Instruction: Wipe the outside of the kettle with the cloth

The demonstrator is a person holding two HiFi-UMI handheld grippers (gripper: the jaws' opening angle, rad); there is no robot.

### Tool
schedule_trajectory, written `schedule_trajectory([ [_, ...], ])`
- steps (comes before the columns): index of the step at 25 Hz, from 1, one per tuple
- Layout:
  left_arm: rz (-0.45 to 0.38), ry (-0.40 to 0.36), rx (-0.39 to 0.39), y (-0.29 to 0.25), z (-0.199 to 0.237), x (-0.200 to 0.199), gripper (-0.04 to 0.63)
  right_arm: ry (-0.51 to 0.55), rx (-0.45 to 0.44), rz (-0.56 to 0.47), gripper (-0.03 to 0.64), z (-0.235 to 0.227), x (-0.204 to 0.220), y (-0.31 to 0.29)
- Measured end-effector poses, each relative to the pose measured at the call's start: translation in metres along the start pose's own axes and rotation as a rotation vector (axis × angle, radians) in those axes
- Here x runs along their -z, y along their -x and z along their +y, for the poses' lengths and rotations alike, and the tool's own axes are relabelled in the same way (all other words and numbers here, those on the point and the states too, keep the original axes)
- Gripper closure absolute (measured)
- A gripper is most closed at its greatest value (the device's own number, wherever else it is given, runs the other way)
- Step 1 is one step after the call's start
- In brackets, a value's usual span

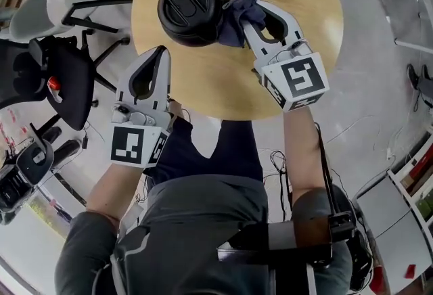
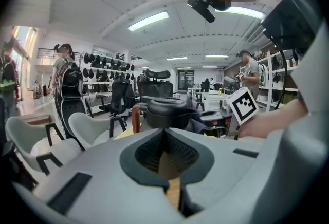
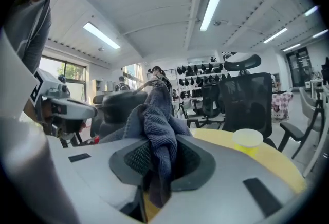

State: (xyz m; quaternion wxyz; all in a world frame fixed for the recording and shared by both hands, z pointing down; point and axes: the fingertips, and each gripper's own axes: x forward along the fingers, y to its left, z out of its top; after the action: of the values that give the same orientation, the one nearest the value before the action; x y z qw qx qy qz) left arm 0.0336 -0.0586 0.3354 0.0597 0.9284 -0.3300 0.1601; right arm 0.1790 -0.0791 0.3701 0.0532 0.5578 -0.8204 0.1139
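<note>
Left tool (image 1: 161, 52) closed empty; right tool (image 1: 257, 11) pinches cloth (image 1: 238, 5) against lidded kettle (image 1: 192, 11).

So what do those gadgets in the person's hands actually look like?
Both the left gripper and right gripper are light grey plastic, with two curved jaws lined in dark ribbed padding. Each carries a white cube with black square markers. The person wears a grey top.
</note>
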Motion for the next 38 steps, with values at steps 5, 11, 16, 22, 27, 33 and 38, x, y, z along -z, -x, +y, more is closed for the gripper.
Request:
schedule_trajectory([
  [5, 0.030, -0.001, -0.006, -0.004, -0.002, 0.013, 0.586, -0.043, 0.006, 0.070, 0.522, -0.006, 0.055, -0.011],
  [11, 0.034, 0.005, -0.019, -0.008, 0.000, 0.020, 0.586, -0.055, 0.015, 0.157, 0.522, -0.013, 0.095, -0.022],
  [16, 0.037, 0.013, -0.025, -0.006, -0.002, 0.021, 0.586, -0.030, 0.004, 0.187, 0.522, -0.014, 0.095, -0.023],
  [22, 0.022, 0.006, -0.044, -0.001, 0.002, -0.001, 0.586, -0.022, 0.002, 0.088, 0.520, -0.020, 0.030, -0.015],
  [27, -0.005, -0.008, -0.046, 0.005, -0.003, -0.030, 0.586, -0.020, -0.043, -0.007, 0.522, -0.017, -0.028, -0.016],
  [33, -0.012, 0.008, -0.077, 0.004, 0.003, -0.035, 0.586, -0.055, -0.096, -0.012, 0.522, -0.020, -0.033, -0.038],
  [38, -0.002, 0.031, -0.098, -0.005, 0.006, -0.021, 0.586, -0.078, -0.091, 0.051, 0.522, -0.032, 0.007, -0.054],
])
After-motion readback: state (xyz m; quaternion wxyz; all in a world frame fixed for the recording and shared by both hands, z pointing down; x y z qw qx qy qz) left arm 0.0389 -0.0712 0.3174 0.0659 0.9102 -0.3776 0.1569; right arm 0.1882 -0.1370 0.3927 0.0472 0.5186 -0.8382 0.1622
